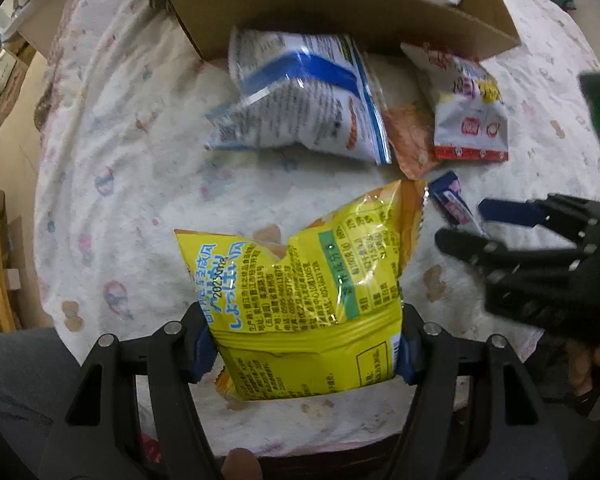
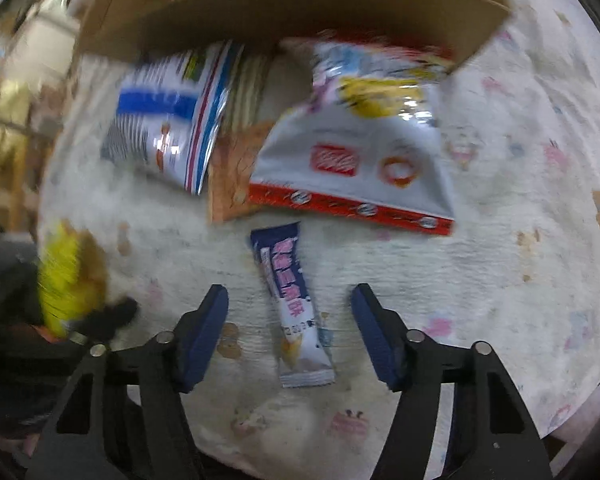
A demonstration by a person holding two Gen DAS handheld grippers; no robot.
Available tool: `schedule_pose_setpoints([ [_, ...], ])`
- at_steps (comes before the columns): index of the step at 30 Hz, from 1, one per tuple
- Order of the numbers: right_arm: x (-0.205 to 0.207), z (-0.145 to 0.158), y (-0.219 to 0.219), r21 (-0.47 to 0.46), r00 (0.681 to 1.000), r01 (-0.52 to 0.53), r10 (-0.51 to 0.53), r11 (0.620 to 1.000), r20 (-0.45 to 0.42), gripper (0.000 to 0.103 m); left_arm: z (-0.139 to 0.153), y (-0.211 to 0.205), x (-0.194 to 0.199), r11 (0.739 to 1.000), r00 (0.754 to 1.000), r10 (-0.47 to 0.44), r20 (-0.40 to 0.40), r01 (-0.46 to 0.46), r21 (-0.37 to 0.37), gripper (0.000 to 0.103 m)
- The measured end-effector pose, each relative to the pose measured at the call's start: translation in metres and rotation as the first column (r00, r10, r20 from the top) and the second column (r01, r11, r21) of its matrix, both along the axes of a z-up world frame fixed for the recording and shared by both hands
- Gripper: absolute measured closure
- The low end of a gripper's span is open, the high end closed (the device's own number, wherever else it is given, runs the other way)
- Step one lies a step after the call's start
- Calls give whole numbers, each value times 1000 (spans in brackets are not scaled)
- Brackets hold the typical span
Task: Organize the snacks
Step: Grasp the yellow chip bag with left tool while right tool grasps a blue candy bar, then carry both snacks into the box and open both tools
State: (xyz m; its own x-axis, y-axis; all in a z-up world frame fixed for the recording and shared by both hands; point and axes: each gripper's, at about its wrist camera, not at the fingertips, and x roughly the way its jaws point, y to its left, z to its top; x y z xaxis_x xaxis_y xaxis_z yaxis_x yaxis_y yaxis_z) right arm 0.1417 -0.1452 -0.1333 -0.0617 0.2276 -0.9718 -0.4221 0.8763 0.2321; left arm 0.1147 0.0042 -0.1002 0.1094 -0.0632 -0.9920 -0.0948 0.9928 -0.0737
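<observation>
My left gripper (image 1: 305, 351) is shut on a yellow snack bag (image 1: 308, 280), its blue pads pressing the bag's lower sides, and holds it above the cloth. In the right wrist view that bag (image 2: 64, 276) is a yellow blur at the left edge. A small blue-and-white snack bar (image 2: 288, 292) lies flat on the cloth between the fingers of my right gripper (image 2: 290, 322), which is open, with a gap on each side of the bar. The left wrist view shows the right gripper (image 1: 474, 226) low at the right, beside the bar (image 1: 450, 198).
An open cardboard box (image 1: 340, 12) holding several snack packs stands at the back. In front of it lie a blue-and-white bag (image 1: 300, 100), an orange packet (image 1: 410, 136) and a red-and-white bag (image 1: 468, 112). A patterned white cloth (image 1: 120, 160) covers the round table.
</observation>
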Motion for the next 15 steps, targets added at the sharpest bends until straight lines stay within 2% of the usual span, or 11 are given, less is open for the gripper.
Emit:
schedule_pose_setpoints([
  [4, -11, -4, 15, -39, 997, -61, 62, 997, 35, 52, 3, 8, 1, 1000, 1000, -18, 18, 17, 19, 38],
  [7, -16, -9, 21, -73, 994, -93, 97, 993, 54, 68, 3, 7, -2, 1000, 1000, -11, 19, 11, 13, 38],
  [9, -20, -10, 23, -84, 990, -114, 120, 990, 69, 83, 4, 9, 1, 1000, 1000, -2, 19, 2, 6, 38],
  [12, -28, -4, 22, -78, 987, -133, 139, 988, 78, 84, 8, 16, -3, 1000, 1000, 1, 20, 0, -5, 38],
  [15, -35, 8, 15, -28, 990, -112, 114, 993, 82, 84, 10, 18, -5, 1000, 1000, 0, 22, 0, -6, 38],
])
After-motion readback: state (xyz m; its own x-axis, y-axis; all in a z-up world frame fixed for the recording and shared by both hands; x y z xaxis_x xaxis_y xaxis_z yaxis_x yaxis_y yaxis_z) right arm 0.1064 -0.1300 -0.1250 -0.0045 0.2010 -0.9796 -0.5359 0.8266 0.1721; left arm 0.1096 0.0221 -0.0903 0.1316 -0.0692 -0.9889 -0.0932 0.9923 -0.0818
